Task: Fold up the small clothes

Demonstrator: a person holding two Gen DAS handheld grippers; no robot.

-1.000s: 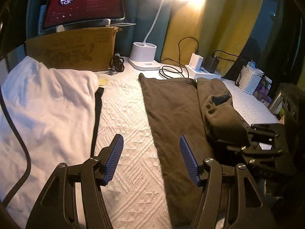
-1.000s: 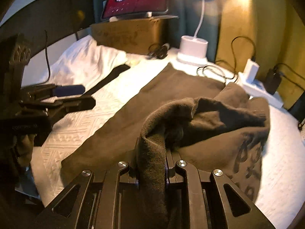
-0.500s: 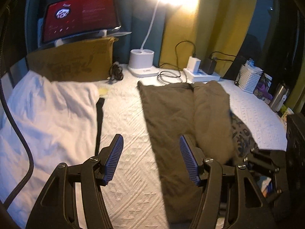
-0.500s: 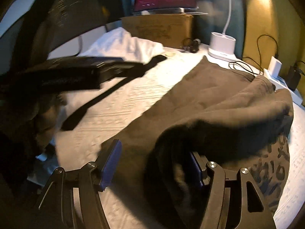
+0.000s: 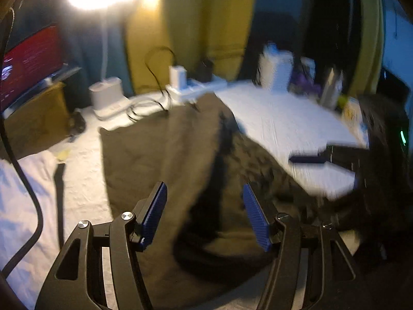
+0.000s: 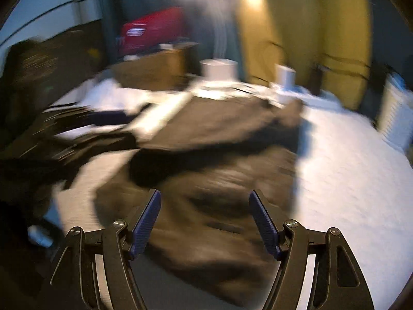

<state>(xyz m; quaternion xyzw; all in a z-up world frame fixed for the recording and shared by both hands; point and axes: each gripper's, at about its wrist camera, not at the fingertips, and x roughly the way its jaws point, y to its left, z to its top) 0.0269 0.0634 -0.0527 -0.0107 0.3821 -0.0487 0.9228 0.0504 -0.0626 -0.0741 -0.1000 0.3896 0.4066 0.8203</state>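
Mid-fold on the dark olive-brown fabric garment (image 5: pixel 160 144), lying on the white quilted table (image 6: pixel 348 180): left claw (image 5: pixel 204 214) released and empty, right claw (image 6: pixel 205 222) opening, nothing gripped; next, probably regrip an edge and fold again.

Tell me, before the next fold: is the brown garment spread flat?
No. The brown garment has one side folded over itself, bunched.

Dark brown garment (image 5: pixel 160 149) on a white, textured worktop (image 5: pixel 281 121); white cloth (image 5: pixel 18 201) at nine o'clock. Blue ribbed pads (image 5: pixel 155 211) on black frames. Mustard curtain (image 5: pixel 196 20), red screen (image 5: pixel 28 59).
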